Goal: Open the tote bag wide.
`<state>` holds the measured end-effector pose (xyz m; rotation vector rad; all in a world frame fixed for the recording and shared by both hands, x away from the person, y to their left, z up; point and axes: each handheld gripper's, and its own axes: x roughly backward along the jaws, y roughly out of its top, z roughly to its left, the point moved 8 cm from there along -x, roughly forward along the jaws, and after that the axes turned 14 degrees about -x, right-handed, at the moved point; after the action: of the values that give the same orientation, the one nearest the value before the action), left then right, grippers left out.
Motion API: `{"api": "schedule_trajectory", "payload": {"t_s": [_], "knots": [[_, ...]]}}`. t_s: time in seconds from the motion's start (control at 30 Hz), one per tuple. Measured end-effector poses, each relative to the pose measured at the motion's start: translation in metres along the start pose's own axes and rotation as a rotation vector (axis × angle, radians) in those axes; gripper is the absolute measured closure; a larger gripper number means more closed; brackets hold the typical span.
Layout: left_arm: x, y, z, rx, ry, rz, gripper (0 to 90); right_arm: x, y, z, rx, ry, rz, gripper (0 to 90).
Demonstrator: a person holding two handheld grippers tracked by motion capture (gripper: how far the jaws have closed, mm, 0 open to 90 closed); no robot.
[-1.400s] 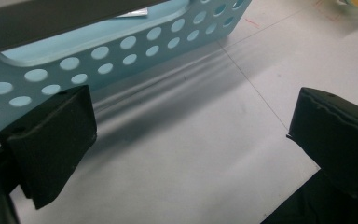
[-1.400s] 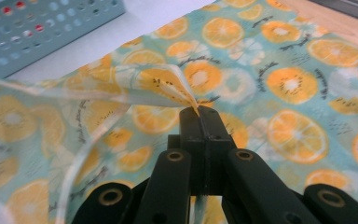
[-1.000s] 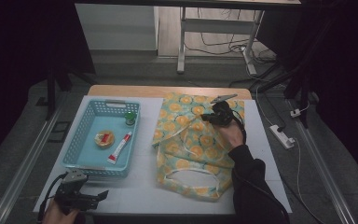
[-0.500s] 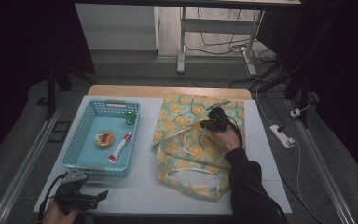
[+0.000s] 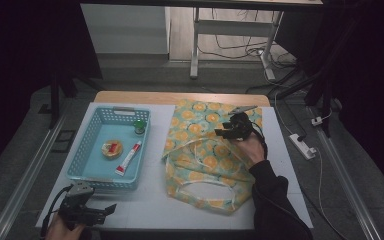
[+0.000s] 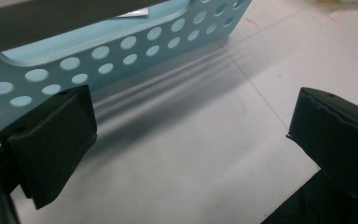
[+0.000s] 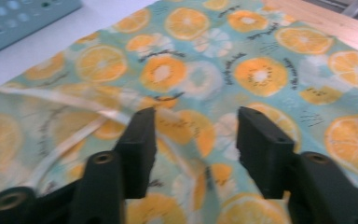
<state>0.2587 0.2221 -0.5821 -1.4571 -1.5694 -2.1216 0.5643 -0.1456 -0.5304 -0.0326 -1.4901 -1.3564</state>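
A: Where is the orange-print cloth bag [image 5: 205,155] found?
B: Spread on the tabletop [image 5: 280,165], just right of the blue basket [image 5: 91,137].

A: And the right gripper [image 5: 224,133]?
B: Held over the bag's upper part, jaws parted narrowly, nothing gripped.

A: The left gripper [image 5: 107,210]?
B: Below the basket, opened wide.

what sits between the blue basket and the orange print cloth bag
Nothing: in the high view a bare strip of white table separates the light blue perforated plastic basket from the teal orange-slice printed fabric bag. They lie apart.
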Motion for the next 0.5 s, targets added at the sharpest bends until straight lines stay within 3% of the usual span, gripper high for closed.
{"api": "schedule_trajectory", "payload": {"t_s": [0.3,0.5], "knots": [[0.000,0.000,0.000,-0.001,0.001,0.000,0.8,0.012,-0.023,0.029,0.037,0.030,0.039,16.5],[0.000,0.000,0.000,-0.006,0.002,0.000,0.8,0.015,-0.038,0.040,0.055,0.040,0.058,7.2]]}}
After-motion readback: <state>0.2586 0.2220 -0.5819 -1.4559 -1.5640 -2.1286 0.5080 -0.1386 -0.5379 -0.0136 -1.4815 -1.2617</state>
